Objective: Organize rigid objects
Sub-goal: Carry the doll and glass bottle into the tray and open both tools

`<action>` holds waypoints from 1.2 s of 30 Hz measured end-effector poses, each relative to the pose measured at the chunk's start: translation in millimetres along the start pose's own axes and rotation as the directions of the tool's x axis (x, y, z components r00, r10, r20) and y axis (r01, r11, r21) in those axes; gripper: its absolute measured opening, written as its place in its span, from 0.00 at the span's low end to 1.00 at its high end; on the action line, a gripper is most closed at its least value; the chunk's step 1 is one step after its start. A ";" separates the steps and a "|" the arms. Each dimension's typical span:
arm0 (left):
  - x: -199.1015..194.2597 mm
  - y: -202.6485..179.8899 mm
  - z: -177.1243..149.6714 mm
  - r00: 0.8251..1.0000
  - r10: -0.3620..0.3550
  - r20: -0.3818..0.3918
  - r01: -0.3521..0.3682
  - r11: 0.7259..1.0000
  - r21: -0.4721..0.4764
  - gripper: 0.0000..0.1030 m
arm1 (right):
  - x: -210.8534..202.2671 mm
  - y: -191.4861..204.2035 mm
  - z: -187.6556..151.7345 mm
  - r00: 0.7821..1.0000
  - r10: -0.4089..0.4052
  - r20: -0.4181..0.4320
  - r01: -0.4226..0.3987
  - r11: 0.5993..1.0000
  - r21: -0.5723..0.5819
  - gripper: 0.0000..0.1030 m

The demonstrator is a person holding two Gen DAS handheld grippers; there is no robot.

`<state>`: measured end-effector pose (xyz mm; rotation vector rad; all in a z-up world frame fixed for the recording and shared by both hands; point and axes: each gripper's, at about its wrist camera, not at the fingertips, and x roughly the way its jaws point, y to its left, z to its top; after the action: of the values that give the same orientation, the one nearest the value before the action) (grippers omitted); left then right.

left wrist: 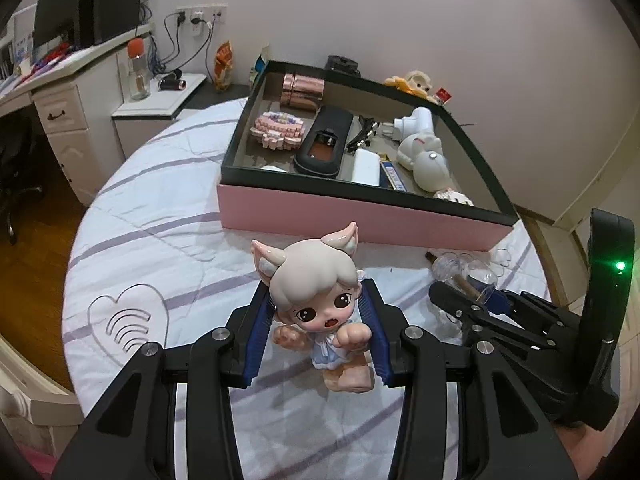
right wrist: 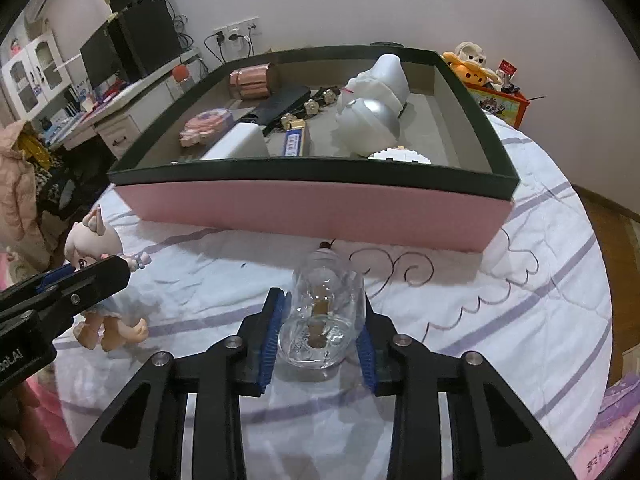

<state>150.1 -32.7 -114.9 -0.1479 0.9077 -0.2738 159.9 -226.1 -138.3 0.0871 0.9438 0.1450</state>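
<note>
Two grasps at once, both short of the pink cardboard box with the dark green rim (left wrist: 362,216) at the far edge of the bed.

Left hand-held gripper (left wrist: 320,320): blue pads pinching a pale glossy cat-eared doll figurine in a light blue dress (left wrist: 320,304) at the shoulders, head poking up above the pads, feet apparently just clear of the white quilt with lilac stripes (left wrist: 168,216); hard to say whether touching.

Right hand-held gripper (right wrist: 320,332): clamped on a clear rounded glass bottle with a cork inside (right wrist: 326,312), lying with its neck towards the box, just beside the box's near wall. Touching the quilt or lifted — cannot tell.

Inside the box already: a copper-coloured metal cylinder (left wrist: 303,91), a pink brick-built cake model (left wrist: 278,128), a black oblong case (left wrist: 324,142), a white round-headed figure (left wrist: 426,154). Bare floor showing at the near right corner in the right wrist view.

Step in hand, by the look of it: pickup made, carry to the box pending. Next move likely calling for a lift over the dark rim, one item at a time, then a gentle release into a free patch — glass and glossy figurine both prone to chipping if dropped onto the hard pieces.
</note>
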 end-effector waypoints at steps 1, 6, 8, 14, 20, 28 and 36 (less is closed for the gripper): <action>-3.8 -0.6 -0.7 1.000 -0.002 0.004 0.002 1.000 0.001 0.42 | -7.7 -0.1 -1.2 1.000 0.005 0.012 -0.005 1.000 0.006 0.32; -29.0 -3.0 -5.3 0.999 -0.004 0.039 0.003 1.000 0.012 0.42 | -39.6 6.5 -2.1 0.998 0.028 0.061 -0.028 1.000 0.003 0.32; -39.0 -4.2 -7.0 0.999 -0.003 0.053 0.002 1.000 0.017 0.42 | -55.0 10.1 -2.9 0.996 0.044 0.081 -0.044 0.999 0.000 0.32; -71.7 -5.2 -9.5 0.995 0.014 0.096 -0.017 0.999 0.037 0.42 | -102.8 25.9 -2.8 0.986 0.066 0.153 -0.062 0.998 -0.032 0.32; -101.0 -0.6 1.2 0.989 0.039 0.144 -0.047 0.998 0.053 0.42 | -139.2 45.2 7.9 0.973 0.081 0.218 -0.065 0.995 -0.082 0.32; -121.3 -7.2 44.4 0.976 0.042 0.216 -0.066 0.992 0.104 0.42 | -155.4 53.2 46.7 0.961 0.080 0.264 -0.048 0.991 -0.126 0.32; -86.2 -20.2 99.7 0.978 0.034 0.205 -0.065 0.987 0.148 0.42 | -131.0 34.6 97.4 0.967 0.066 0.246 -0.037 0.992 -0.122 0.32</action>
<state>175.4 -25.4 15.8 -0.0090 0.6843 -0.2762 160.2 -214.3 28.1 0.0210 0.6797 0.2314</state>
